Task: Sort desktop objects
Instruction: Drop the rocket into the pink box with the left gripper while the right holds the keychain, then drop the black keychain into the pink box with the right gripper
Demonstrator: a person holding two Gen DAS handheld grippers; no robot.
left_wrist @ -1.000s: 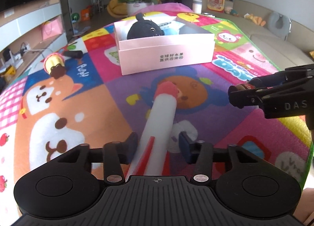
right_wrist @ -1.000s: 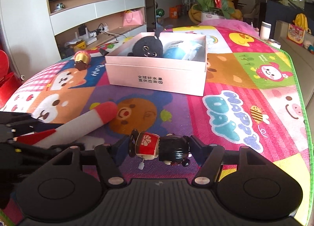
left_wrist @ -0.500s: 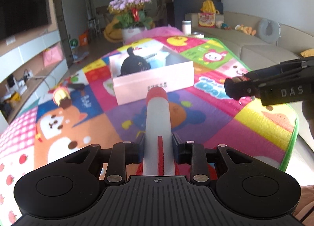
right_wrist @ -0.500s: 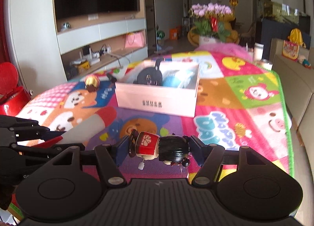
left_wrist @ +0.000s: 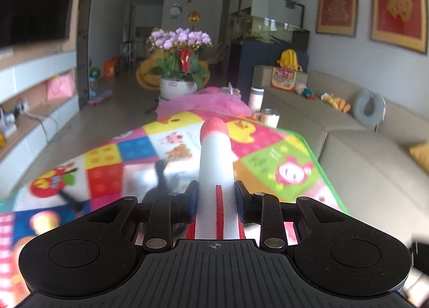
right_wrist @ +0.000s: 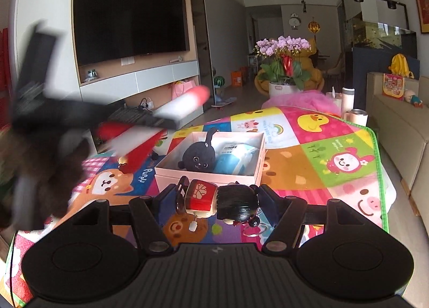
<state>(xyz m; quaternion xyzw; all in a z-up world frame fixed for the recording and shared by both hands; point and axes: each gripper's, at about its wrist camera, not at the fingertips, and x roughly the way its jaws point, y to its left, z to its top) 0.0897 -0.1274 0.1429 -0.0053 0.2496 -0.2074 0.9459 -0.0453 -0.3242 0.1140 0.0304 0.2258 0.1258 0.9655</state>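
Left hand-held gripper [left_wrist: 215, 202] grasps a white foam rocket with red nose and fins [left_wrist: 215, 163], raised in the air above the colourful cartoon play mat [right_wrist: 316, 144] covering the worktop; right hand-held gripper [right_wrist: 217, 198] clamps a small wind-up doll with black hair and red body [right_wrist: 218, 199]; open pink cardboard box [right_wrist: 209, 174] on the mat holds a black plush toy [right_wrist: 197, 156] beside a blue packet [right_wrist: 232, 160].

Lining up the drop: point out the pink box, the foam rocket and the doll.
pink box [right_wrist: 206, 181], right wrist view, front wall.
foam rocket [left_wrist: 215, 163], left wrist view, white body.
doll [right_wrist: 237, 205], right wrist view, black hair.
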